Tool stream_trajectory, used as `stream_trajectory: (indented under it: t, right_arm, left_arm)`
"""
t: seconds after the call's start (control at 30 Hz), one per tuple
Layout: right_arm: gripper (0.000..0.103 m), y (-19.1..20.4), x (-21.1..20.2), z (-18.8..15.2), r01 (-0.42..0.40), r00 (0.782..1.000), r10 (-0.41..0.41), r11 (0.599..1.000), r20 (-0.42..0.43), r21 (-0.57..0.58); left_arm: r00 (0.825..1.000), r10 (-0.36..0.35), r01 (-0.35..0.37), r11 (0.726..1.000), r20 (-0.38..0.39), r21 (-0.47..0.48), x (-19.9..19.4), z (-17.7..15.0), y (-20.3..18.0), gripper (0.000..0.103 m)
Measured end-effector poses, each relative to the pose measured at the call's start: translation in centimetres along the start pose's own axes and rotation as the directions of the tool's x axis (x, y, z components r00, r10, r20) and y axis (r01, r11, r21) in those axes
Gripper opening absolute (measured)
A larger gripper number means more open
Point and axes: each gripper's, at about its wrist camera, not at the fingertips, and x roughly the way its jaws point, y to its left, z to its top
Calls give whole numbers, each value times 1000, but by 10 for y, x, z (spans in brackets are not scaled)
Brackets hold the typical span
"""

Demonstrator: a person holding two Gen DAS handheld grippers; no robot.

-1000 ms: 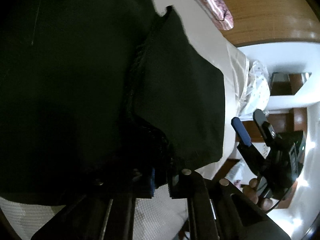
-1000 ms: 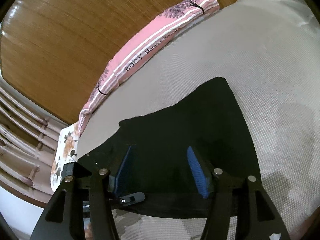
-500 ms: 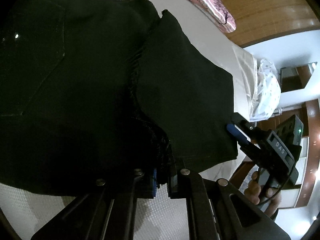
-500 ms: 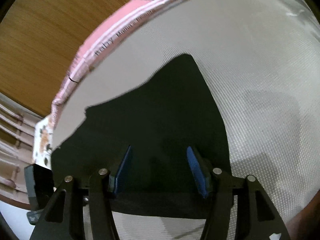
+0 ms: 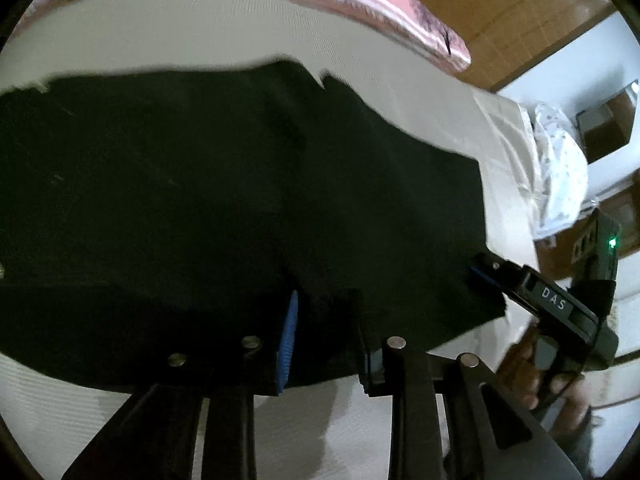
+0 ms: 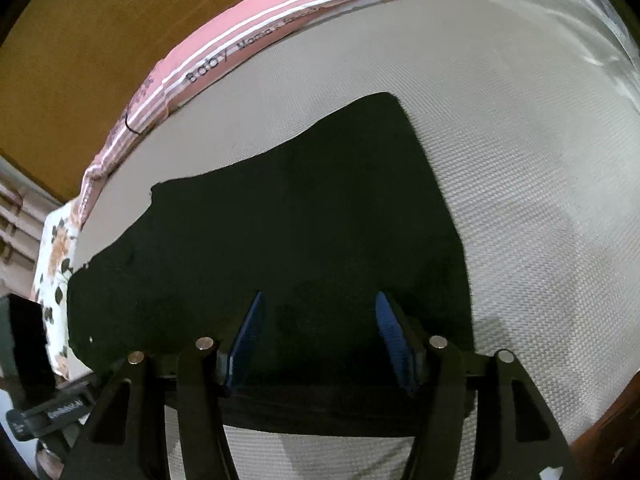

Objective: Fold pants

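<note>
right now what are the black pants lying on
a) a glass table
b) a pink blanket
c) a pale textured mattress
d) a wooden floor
c: the pants lie flat on the pale woven mattress, which shows on every side of them; the pink cloth sits apart at the far edge.

Pants (image 6: pixel 304 240): spread flat on the bed (image 6: pixel 520 160), near its front edge. Banner cloth (image 6: pixel 256 36): along the bed's far edge, behind the pants. Left tongs (image 5: pixel 326 336): over the pants' near edge. Right tongs (image 6: pixel 320 340): over the pants' right end.
</note>
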Motion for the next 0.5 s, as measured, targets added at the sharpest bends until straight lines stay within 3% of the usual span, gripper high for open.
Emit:
stream_trajectory:
  t: [0.13, 0.2, 0.33, 0.5]
  right_arm:
    - [56, 12, 6, 1, 1, 1000, -1, 1000, -9, -21]
    - [56, 20, 10, 3, 0, 1000, -1, 999, -12, -39]
    - [56, 42, 22, 8, -11, 1000, 9, 996, -27, -83]
    - [56, 83, 40, 13, -27, 999, 19, 984, -49, -178]
  left_arm:
    - [985, 127, -128, 992, 120, -5, -31, 1, 20, 32]
    - [963, 204, -203, 979, 177, -23, -47, 0, 33, 38]
    - [894, 360, -347, 933, 265, -97, -79, -5, 64, 48]
    - [865, 414, -369, 908, 284, -201, -101, -20, 97, 53]
